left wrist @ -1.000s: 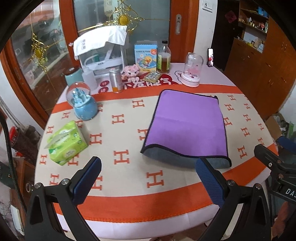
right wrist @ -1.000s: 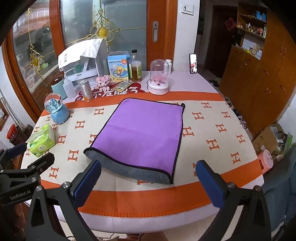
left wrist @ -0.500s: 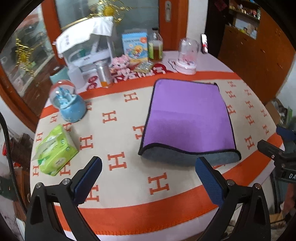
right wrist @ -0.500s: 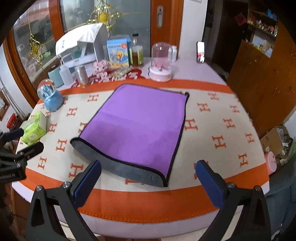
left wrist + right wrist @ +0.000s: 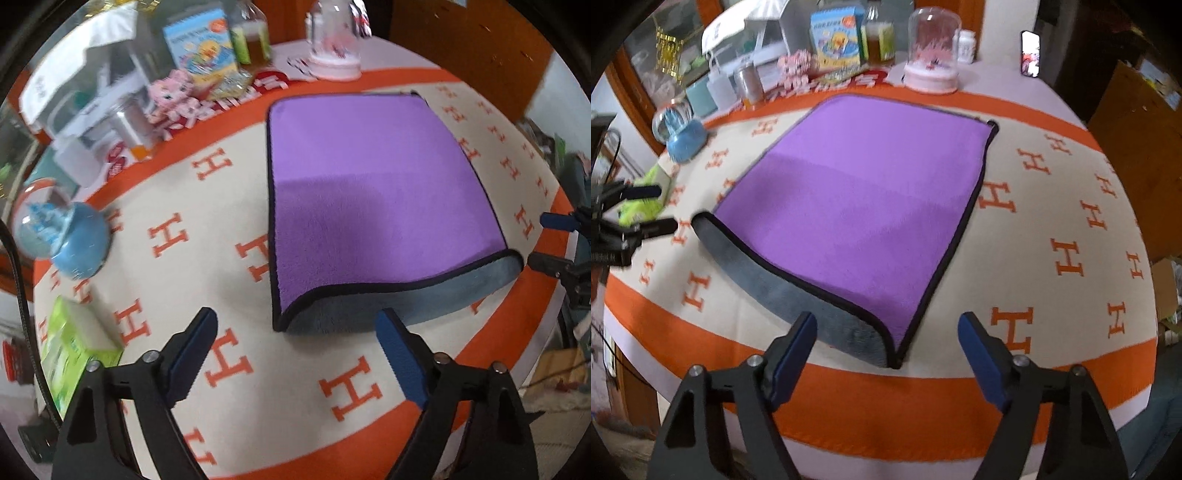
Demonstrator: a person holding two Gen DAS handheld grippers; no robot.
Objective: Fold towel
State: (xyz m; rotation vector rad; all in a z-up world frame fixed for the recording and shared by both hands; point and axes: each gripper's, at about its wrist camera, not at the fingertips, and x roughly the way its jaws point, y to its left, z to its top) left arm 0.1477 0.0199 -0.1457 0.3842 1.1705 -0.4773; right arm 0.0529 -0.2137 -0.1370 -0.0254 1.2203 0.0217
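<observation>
A purple towel (image 5: 373, 192) with a black hem and grey underside lies folded once on the table; its grey lower layer sticks out along the near edge. It also shows in the right wrist view (image 5: 864, 206). My left gripper (image 5: 295, 354) is open and empty, just short of the towel's near left corner. My right gripper (image 5: 886, 350) is open and empty, just short of the near right corner. Each gripper shows at the edge of the other's view: the right one (image 5: 554, 240) and the left one (image 5: 642, 210).
The round table (image 5: 1052, 229) has a cream and orange cloth with H marks. A blue snow globe (image 5: 62, 236) and a green tissue pack (image 5: 74, 350) sit at the left. Bottles, a box, a pink toy and a glass dome (image 5: 932, 51) stand along the back.
Both grippers have moved forward and down toward the towel's near edge. The towel has not moved. Both stay open.
</observation>
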